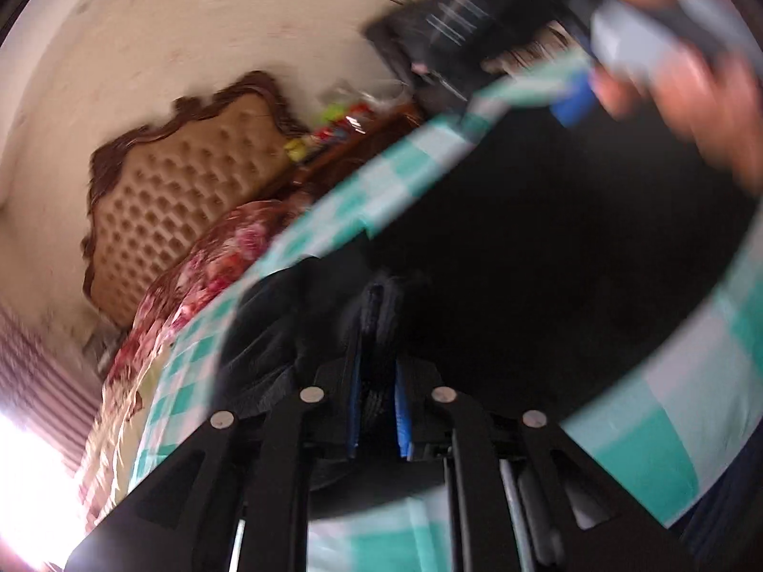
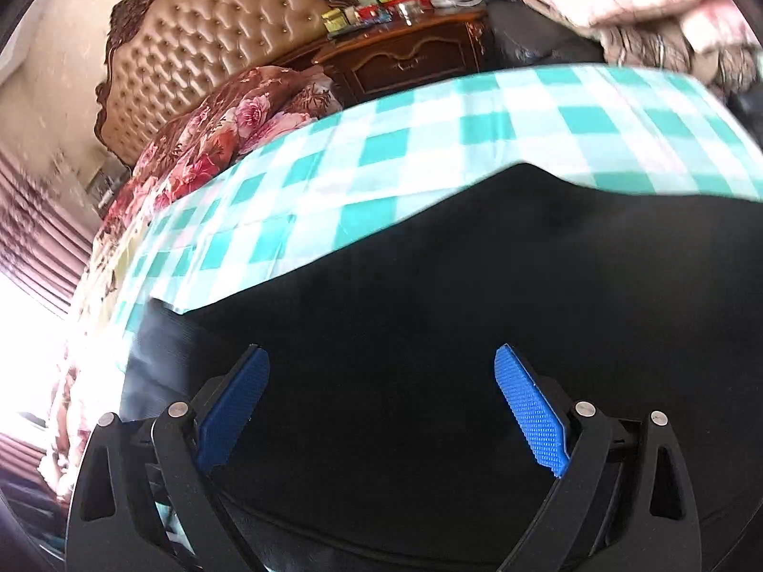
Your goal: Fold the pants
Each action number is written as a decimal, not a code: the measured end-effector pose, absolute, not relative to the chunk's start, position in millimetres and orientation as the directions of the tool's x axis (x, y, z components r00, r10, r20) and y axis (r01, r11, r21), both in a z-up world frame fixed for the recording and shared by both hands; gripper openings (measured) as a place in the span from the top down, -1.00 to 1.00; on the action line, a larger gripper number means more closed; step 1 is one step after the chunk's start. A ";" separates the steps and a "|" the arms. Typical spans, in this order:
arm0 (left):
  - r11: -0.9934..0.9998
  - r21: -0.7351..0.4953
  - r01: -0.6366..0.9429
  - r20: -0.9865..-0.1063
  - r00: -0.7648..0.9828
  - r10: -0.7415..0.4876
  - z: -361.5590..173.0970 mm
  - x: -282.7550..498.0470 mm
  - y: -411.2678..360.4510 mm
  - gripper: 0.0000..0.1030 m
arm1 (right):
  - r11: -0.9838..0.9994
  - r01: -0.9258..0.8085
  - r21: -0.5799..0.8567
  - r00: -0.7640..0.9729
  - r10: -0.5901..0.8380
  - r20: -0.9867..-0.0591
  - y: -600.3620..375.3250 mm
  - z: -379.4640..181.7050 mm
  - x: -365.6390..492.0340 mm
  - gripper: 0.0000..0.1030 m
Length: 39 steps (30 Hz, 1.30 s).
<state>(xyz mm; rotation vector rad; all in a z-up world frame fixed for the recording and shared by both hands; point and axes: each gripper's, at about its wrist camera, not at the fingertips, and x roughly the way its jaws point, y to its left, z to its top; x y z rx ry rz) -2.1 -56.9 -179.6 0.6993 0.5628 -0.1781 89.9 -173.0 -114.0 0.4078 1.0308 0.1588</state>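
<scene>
We judged the fold was mid-carry, so the way to do it well was to keep our left gripper (image 1: 376, 333) pinched hard on the bunched edge of the black pants (image 2: 477, 310) and lay that edge squarely over the rest, while our right gripper (image 2: 381, 405) steadied the flat part. The left jaws stood nearly closed with dark cloth between them. The right jaws gaped wide, holding nothing, just above the pants spread on the checked worktop (image 2: 429, 143).
</scene>
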 end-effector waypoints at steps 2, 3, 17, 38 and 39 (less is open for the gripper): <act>0.721 0.620 0.311 -0.501 0.864 0.058 -188.3 -10.2 -60.8 0.25 | 0.898 0.063 0.434 0.491 0.351 -0.798 -178.9 -118.8 89.3 -0.79; 0.708 0.640 0.299 -0.480 0.875 0.063 -188.6 -13.3 -60.1 -0.02 | 0.884 0.065 0.464 0.474 0.381 -0.793 -181.4 -121.4 90.1 -0.79; 0.748 0.580 0.324 -0.519 0.854 0.032 -178.4 12.6 -46.5 0.75 | 0.774 0.004 0.633 0.271 0.608 -0.746 -133.5 -127.3 97.6 -0.80; 0.727 0.583 0.363 -0.425 0.899 -0.108 -156.1 -9.3 -98.2 0.78 | 0.764 -0.160 0.625 0.286 0.642 -0.712 -106.9 -111.1 141.4 0.43; 0.713 0.583 0.388 -0.432 0.892 -0.132 -160.8 -9.9 -110.6 0.78 | 0.779 -0.158 0.607 0.300 0.624 -0.722 -114.6 -112.5 139.6 0.44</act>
